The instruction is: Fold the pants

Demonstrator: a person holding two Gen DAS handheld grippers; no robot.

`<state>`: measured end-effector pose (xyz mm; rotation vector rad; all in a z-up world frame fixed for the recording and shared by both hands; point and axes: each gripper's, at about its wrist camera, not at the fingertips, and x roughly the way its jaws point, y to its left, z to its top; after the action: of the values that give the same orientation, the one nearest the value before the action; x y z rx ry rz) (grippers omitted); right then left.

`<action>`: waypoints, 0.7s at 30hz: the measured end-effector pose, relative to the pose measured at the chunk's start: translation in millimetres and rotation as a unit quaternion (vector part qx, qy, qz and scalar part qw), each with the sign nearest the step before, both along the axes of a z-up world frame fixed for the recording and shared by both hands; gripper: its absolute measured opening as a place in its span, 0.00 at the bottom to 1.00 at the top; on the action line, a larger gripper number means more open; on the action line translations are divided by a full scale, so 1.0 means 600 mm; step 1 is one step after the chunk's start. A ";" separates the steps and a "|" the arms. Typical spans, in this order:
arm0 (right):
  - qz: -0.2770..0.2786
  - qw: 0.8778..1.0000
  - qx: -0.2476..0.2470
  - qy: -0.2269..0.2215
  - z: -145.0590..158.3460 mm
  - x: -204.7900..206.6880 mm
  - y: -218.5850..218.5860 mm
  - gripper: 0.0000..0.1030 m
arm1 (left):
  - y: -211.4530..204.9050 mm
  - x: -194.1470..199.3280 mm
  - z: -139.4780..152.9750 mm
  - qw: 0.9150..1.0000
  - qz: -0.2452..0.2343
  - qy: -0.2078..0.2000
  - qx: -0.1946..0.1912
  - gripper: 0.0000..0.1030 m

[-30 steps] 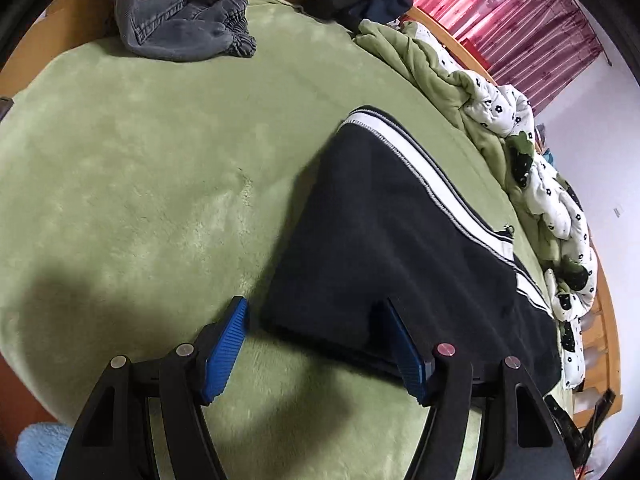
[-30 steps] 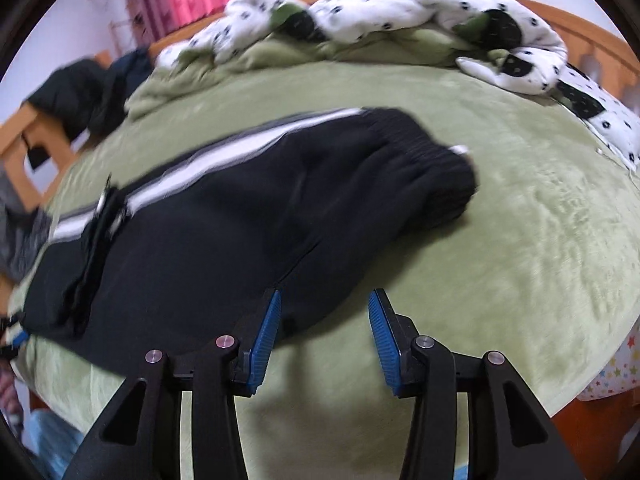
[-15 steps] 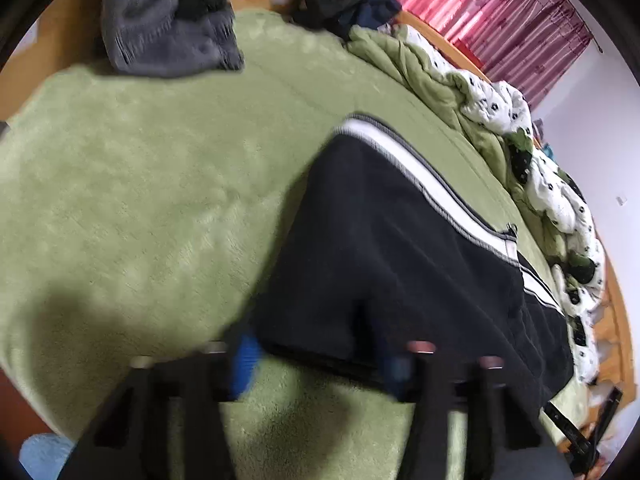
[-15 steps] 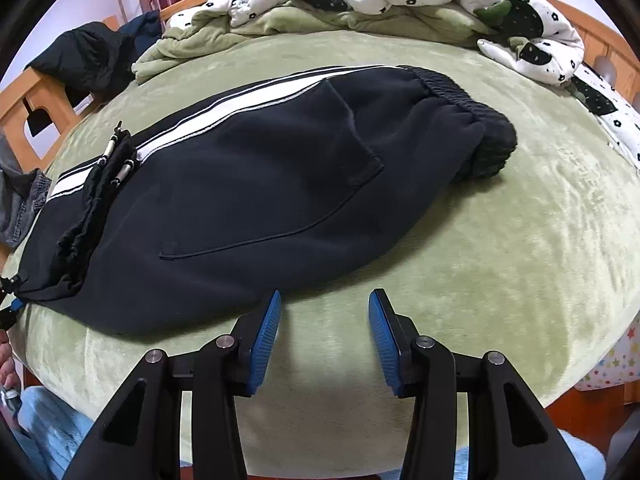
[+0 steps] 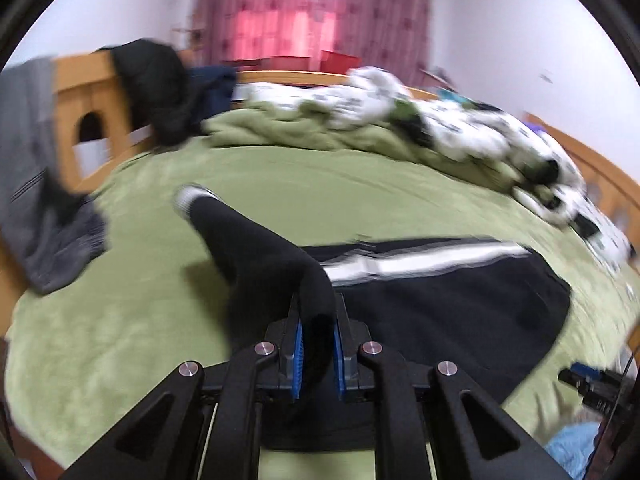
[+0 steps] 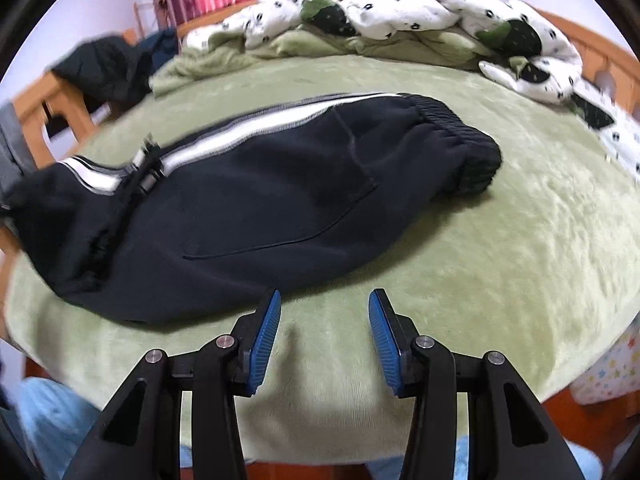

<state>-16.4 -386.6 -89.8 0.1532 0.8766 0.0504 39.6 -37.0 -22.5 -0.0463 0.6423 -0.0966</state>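
A green plush bed cover [image 6: 520, 216] fills most of both views, spread over a wooden bed frame [image 5: 76, 92]. Pink curtains [image 5: 304, 12] hang on the far wall.

Along the far edge of the bed, a rumpled white duvet w/ black dots [image 6: 420, 12] lies bunched over green bedding. In the left wrist view, a grey garment [image 5: 36, 196] hangs over the frame at left, and a dark jacket [image 5: 156, 84] is draped on the headboard beside it.

The black pants [image 6: 248, 208] lie lengthwise across the middle of the bed, w/ a white side stripe [image 6: 260, 130] along the far edge. The ribbed elastic end [image 6: 464, 140] sits at right in the right wrist view; the other end lifts off the cover at far left.

Your left gripper [image 5: 317, 354] is clenched on a bunch of black pants fabric, blue pads [image 5: 297, 354] pressed tight either side. From that pinch a length of the pants rises and stretches away toward a white-edged tip [image 5: 188, 196], clear of the bed. This view is motion-blurred.

Your right gripper [image 6: 322, 344] is released, jaws part-way apart w/ nothing between them. It hovers over bare green cover just beside the near edge of the pants, not touching them. Its blue pads [image 6: 266, 346] are clean and empty.

Blue fabric [image 6: 52, 420] shows below the bed edge, low left; can't tell what it is.
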 end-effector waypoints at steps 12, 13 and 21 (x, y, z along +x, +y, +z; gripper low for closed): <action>-0.043 0.997 0.066 -0.006 0.023 -0.061 -0.064 0.44 | -0.112 -0.015 -0.106 0.989 -0.110 0.100 -0.027 0.11; -0.040 0.997 0.062 -0.007 0.024 -0.059 -0.060 0.44 | -0.100 -0.019 -0.098 0.988 -0.114 0.100 -0.037 0.15; 0.017 0.998 0.059 -0.016 0.035 -0.006 0.031 0.46 | 0.041 -0.058 -0.069 0.976 -0.094 0.091 -0.177 0.59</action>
<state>-19.9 -368.0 -68.9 0.2476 0.8439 0.1354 4.7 -12.2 -63.8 -0.3415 0.8053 -0.3922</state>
